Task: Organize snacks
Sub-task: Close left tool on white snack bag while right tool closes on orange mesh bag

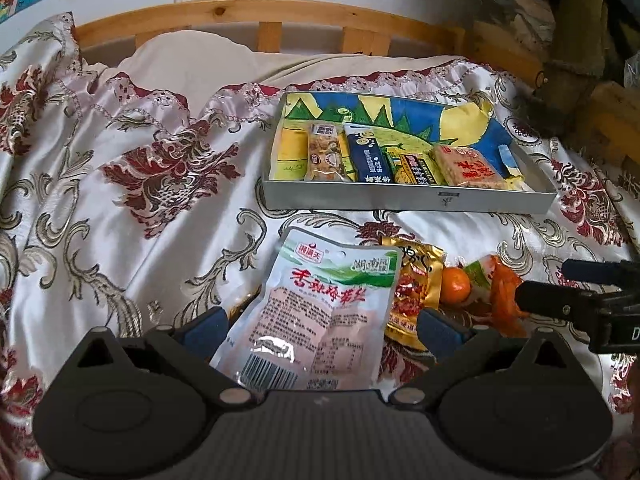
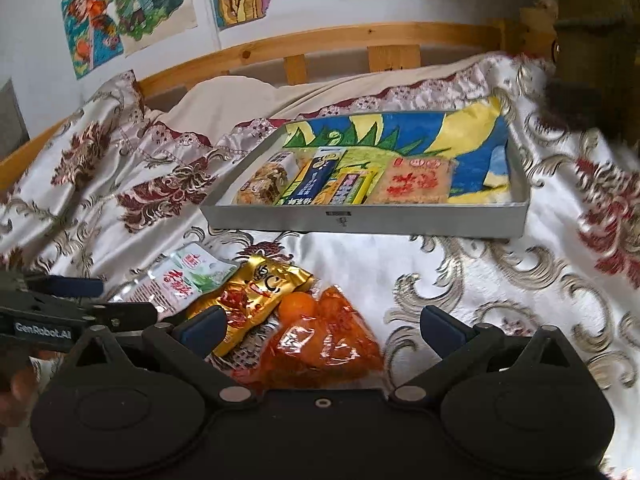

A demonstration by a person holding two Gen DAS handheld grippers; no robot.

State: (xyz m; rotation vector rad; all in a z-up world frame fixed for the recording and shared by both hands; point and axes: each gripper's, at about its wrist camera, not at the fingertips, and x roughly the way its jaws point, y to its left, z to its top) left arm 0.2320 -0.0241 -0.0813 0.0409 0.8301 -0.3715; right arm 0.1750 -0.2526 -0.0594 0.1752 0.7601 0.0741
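snacks (image 1: 384,156) in tray (image 1: 408,200), pouches (image 1: 320,304) before it

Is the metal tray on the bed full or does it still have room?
Partly filled. The metal tray holds one row of snack packets along its near wall; its painted liner shows bare behind them.

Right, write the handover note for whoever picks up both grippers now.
Left gripper: open, straddling the pale pink-and-green packet, not closed on it.
Right gripper: open, empty, over the orange wrapper.
Done: five snacks lie in a row along the near side of the grey tray on the bedspread.
Left: the pale packet, the gold packet, the small orange fruit and the orange wrapper lie heaped on the bedspread in front of the tray. The tray's far side is free.
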